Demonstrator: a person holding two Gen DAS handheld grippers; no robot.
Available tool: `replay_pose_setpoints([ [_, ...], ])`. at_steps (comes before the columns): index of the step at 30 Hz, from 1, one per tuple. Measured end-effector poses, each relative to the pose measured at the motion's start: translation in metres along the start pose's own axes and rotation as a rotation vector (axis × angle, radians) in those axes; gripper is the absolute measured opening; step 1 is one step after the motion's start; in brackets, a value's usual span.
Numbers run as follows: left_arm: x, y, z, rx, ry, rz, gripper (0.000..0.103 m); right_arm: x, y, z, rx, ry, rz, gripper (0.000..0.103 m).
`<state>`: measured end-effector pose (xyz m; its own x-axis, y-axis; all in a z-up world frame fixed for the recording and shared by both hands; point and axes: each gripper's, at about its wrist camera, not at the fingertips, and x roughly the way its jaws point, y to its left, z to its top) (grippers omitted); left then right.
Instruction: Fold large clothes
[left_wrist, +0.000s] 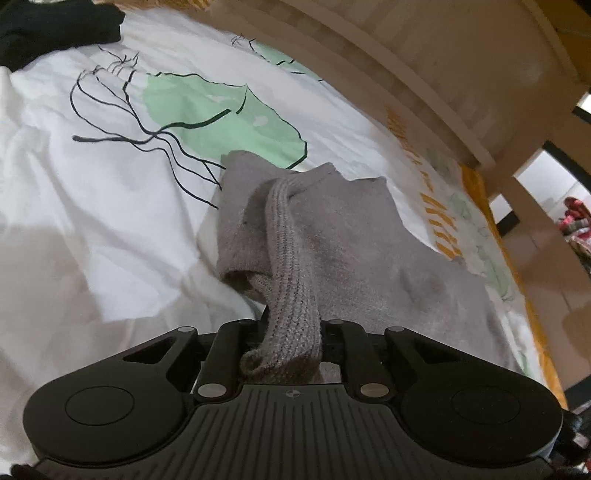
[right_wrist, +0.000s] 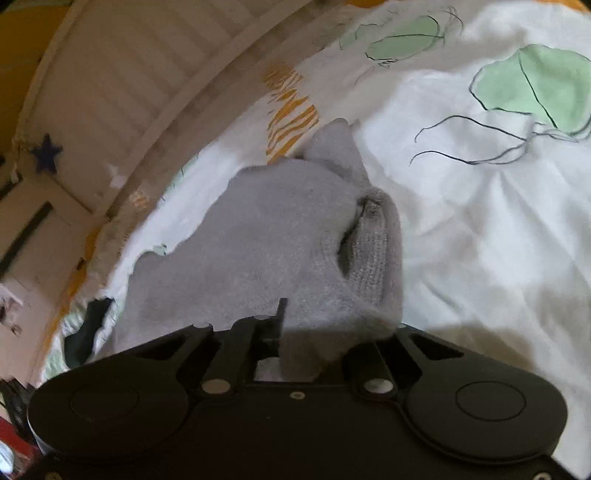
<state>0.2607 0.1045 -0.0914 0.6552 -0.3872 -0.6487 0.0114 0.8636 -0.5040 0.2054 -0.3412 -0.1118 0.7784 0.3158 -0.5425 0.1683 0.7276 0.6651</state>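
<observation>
Both grippers angle downward over a bed (left_wrist: 92, 221) spread with a white sheet printed with pale green jellyfish and thin dark tentacle lines. A grey knitted sweater (left_wrist: 369, 258) lies on the sheet close to the bed's wooden side rail (left_wrist: 424, 74), and each gripper has a piece of it.

The left gripper (left_wrist: 286, 332) tilts down toward the sheet, its jaws clenched on a ribbed band of the sweater. The band runs up out of the jaws and away over the rest of the garment, with a loose fold hanging to its left.

The right gripper (right_wrist: 295, 332) points down at a shallower tilt. Its jaws are clenched on the plain knit of the sweater (right_wrist: 280, 236), which bunches over them and hides most of both fingers. A ribbed cuff stands up just right of the gripped part, its opening showing as a dark slit.

Orange zebra-like stripes are printed on the bedding along the rail side (right_wrist: 291, 110). A dark blue star sticker (right_wrist: 46, 153) sits on the pale surface beyond the rail. A black garment (left_wrist: 55, 29) lies at the far edge of the bed in the left view. No readable writing or brand shows anywhere.
</observation>
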Motion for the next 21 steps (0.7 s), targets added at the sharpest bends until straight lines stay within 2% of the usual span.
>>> replay_pose_setpoints([
  [3,-0.014,-0.009,0.003,0.051,-0.014,0.018,0.012,-0.006,0.016,0.001,-0.073,0.01,-0.059,0.014],
  [11,-0.072,-0.011,-0.007,0.063,0.004,-0.026,0.011,-0.051,0.034,-0.002,-0.084,0.013,-0.065,0.013],
  [17,-0.119,0.002,-0.034,0.089,0.066,-0.039,0.011,-0.098,0.04,-0.03,-0.099,0.07,-0.056,0.013],
  [21,-0.136,0.02,-0.057,0.095,0.114,-0.028,0.011,-0.124,0.036,-0.054,-0.101,0.145,-0.048,0.014],
])
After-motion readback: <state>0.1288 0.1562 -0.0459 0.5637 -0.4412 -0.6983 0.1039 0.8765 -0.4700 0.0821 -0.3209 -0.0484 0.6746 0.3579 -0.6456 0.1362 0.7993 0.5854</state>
